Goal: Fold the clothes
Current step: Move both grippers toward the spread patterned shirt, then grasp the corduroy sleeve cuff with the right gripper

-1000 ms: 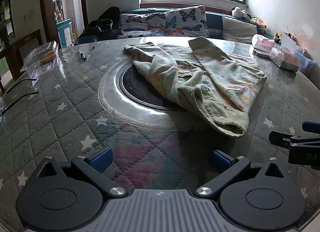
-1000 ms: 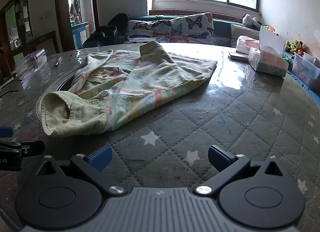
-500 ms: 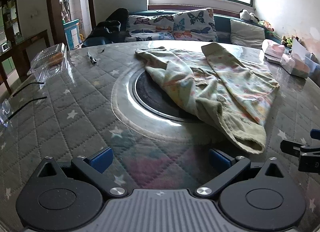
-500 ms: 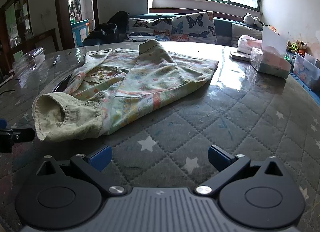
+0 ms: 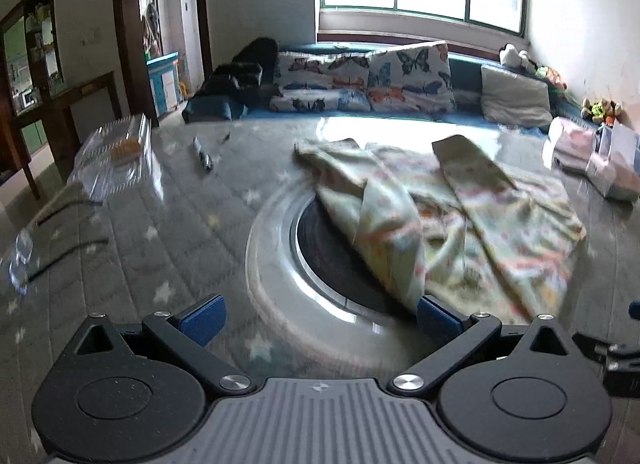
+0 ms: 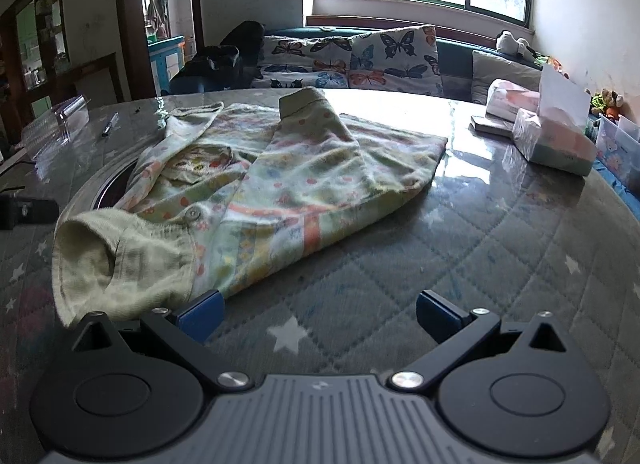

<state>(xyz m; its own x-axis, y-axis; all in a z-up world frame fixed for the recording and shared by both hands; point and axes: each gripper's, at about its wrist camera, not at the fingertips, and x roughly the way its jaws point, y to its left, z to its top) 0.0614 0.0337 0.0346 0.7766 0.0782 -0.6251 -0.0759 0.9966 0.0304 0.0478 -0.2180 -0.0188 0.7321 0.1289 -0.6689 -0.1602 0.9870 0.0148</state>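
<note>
A pale green garment with small coloured prints lies partly folded on the round table, covering the right part of the dark inset disc. In the right wrist view the same garment shows its ribbed cuff nearest me. My left gripper is open, its right fingertip right at the garment's near edge. My right gripper is open too, its left fingertip beside the cuff. Nothing lies between either pair of fingers. The other gripper's tip shows at each view's edge.
A clear plastic box and a pen lie at the table's left. Tissue packs and a small box stand at the right. Glasses lie at the near left. A sofa with butterfly cushions stands behind.
Both grippers have moved forward toward the garment, which now reaches their fingertips. The left view has swung left, so the garment sits further right. The garment itself has not shifted.
</note>
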